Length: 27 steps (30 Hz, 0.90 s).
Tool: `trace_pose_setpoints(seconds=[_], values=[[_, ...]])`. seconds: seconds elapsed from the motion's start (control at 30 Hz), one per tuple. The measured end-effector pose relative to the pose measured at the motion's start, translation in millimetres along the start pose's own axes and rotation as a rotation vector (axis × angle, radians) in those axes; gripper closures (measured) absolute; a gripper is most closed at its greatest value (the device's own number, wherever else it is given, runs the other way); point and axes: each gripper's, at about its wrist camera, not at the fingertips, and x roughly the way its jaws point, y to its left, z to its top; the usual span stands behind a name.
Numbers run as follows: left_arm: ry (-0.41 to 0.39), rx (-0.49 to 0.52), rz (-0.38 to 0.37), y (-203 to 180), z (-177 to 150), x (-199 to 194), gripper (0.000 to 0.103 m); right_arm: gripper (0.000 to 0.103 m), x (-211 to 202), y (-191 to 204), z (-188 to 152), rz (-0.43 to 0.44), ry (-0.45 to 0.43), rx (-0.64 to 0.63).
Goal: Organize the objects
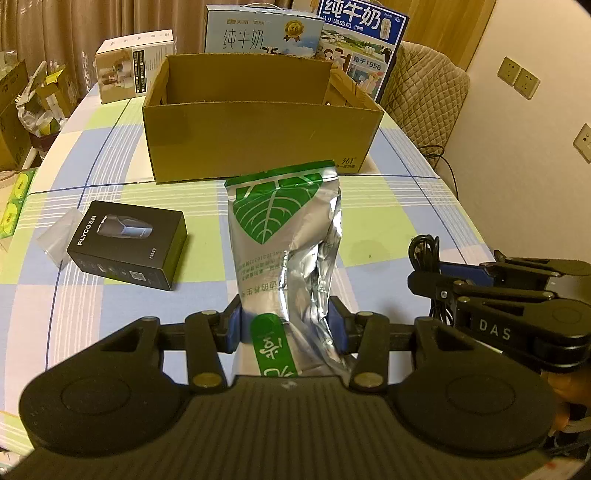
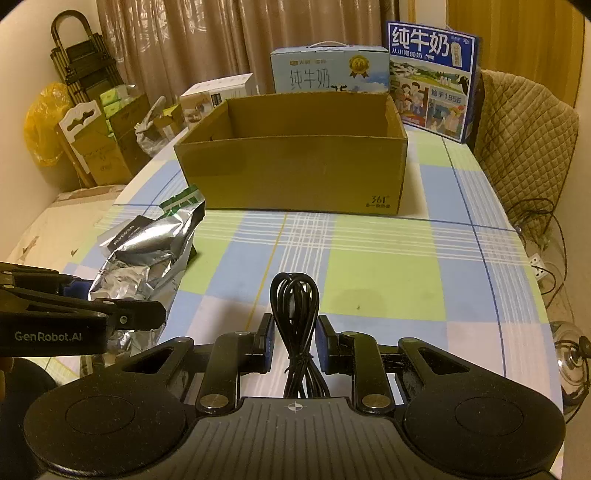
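Note:
A silver foil bag [image 1: 284, 229] with a green leaf print is lifted off the checked tablecloth [image 1: 373, 225], and my left gripper [image 1: 287, 328] is shut on its lower part. The bag's top points at an open, empty-looking cardboard box [image 1: 258, 140]. A black FLYCO box [image 1: 129, 243] lies to the left on the cloth. My right gripper [image 2: 295, 343] is shut on a coiled black cable [image 2: 294, 295], held above the table in front of the cardboard box [image 2: 295, 173]. The left gripper [image 2: 122, 301] with the foil bag [image 2: 147, 251] shows at the left; the right gripper [image 1: 428, 277] shows at the right.
Behind the box stand two milk cartons [image 1: 258, 33] [image 2: 432, 77] and a white carton [image 1: 136, 62]. A clear plastic piece [image 1: 59, 236] lies beside the FLYCO box. A quilted chair [image 2: 524, 147] is at the table's right; bags and boxes [image 2: 92, 122] crowd the floor at the left.

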Motion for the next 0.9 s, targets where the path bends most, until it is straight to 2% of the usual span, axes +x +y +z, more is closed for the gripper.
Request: trace_pose_setpoints(seconds=[0.9], values=[[-0.002, 0.004, -0.002, -2.2, 4.4, 0.5, 0.062, 0.084, 4.7, -6.3, 0.3, -0.009, 0.009, -0.001]])
